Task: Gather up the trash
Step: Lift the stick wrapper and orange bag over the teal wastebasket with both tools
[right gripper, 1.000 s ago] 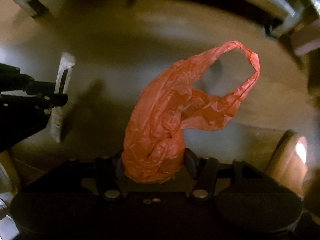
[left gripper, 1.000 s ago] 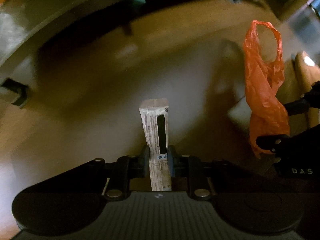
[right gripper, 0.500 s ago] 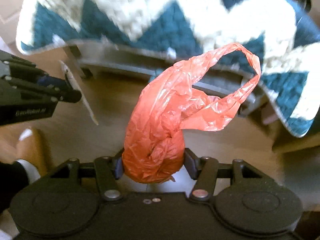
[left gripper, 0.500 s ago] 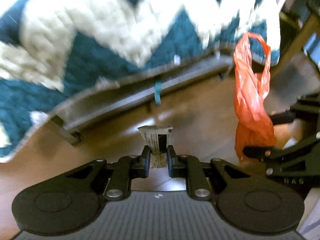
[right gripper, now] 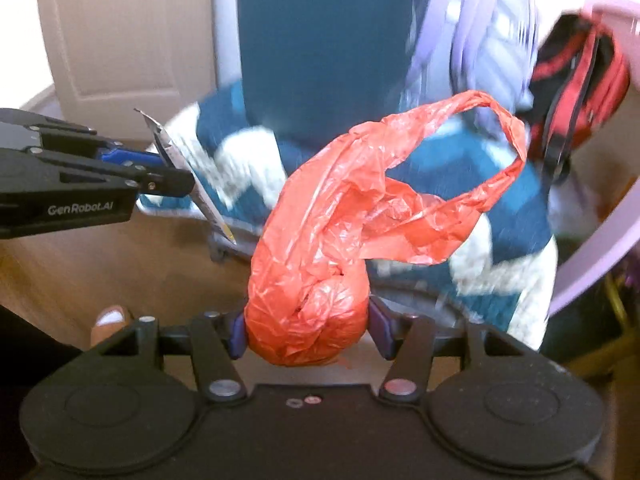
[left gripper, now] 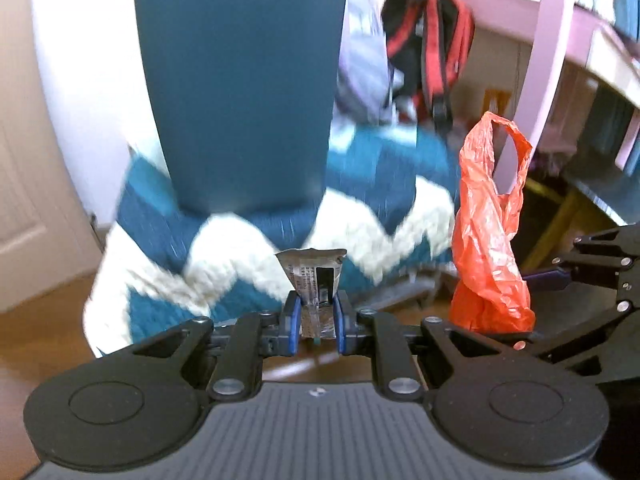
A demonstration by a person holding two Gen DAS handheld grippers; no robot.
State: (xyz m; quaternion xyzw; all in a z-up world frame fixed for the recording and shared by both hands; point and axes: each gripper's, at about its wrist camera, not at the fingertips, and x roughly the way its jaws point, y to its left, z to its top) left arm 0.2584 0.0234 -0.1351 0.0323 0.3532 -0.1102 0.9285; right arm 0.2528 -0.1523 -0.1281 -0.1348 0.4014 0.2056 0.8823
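Note:
My left gripper (left gripper: 316, 320) is shut on a flat silver-white wrapper (left gripper: 314, 276) that sticks up between its fingers; the wrapper also shows edge-on in the right wrist view (right gripper: 188, 176), held by the left gripper (right gripper: 176, 180). My right gripper (right gripper: 306, 332) is shut on the bunched bottom of an orange plastic bag (right gripper: 340, 240), whose handle loops stand up above it. In the left wrist view the bag (left gripper: 488, 232) hangs to the right of the wrapper, held by the right gripper (left gripper: 536, 280). Both grippers are held up in the air, side by side.
A chair with a dark teal back (left gripper: 240, 80) and a teal-and-white zigzag blanket (left gripper: 224, 256) stands ahead. A red-and-black backpack (left gripper: 432, 48) hangs beside a pink frame (left gripper: 548, 60). A door (right gripper: 120, 32) is at the left. Wooden floor (right gripper: 100, 264) lies below.
Both grippers have tilted and risen from facing the floor to facing the chair and room. The wrapper and bag stay gripped.

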